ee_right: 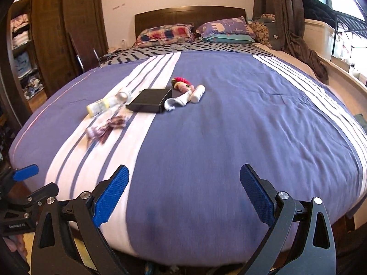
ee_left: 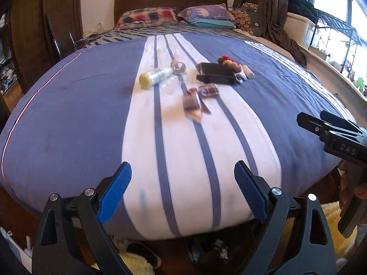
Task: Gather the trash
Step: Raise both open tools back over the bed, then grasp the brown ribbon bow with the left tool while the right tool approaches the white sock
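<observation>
- My left gripper (ee_left: 183, 190) and right gripper (ee_right: 184, 192) hover at the blue striped bed's (ee_left: 68, 126) foot edge, jaws wide, empty.
- Risk: the crinkled purple wrappers (ee_left: 195, 100) mid-bed could slip; thin foil on soft quilt.

"DAS" on right tool (ee_left: 347, 151) body
</observation>
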A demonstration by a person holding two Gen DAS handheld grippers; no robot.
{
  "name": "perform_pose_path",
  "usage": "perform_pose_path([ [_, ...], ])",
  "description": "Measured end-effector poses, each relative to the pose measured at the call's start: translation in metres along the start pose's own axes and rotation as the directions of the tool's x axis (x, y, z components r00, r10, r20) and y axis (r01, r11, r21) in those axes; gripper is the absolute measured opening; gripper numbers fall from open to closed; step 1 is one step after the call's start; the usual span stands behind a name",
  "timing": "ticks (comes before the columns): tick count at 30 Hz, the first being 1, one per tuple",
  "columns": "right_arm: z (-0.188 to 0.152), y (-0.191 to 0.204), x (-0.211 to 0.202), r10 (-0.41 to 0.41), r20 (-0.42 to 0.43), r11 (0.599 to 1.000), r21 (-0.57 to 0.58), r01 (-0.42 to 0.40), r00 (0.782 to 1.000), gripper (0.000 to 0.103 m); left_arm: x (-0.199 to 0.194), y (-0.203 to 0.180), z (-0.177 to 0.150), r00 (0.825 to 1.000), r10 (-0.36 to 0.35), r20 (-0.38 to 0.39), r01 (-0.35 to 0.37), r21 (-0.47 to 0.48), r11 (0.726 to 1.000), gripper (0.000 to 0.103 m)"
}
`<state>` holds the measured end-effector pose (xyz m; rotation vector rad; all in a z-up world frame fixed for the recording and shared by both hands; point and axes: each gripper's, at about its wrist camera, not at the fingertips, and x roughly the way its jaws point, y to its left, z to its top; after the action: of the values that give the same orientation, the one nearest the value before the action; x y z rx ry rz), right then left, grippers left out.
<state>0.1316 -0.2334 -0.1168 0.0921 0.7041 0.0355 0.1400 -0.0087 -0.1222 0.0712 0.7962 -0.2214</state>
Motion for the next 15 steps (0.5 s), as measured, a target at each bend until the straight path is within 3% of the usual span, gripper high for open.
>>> perform_pose_path([
  [11,0.038,0.007,0.060,0.005,-0.029,1.000,-0.006,-0.005,1.000,0.096,0.053,0.005,0.047,0.999,-0.039,-0.001,0.039,-0.005,0.999,0.082],
  [15,0.055,0.013,0.085,0.023,-0.058,1.000,-0.017,-0.024,0.998,0.073,0.070,0.004,0.059,0.999,-0.049,-0.009,0.049,-0.001,0.999,0.071],
])
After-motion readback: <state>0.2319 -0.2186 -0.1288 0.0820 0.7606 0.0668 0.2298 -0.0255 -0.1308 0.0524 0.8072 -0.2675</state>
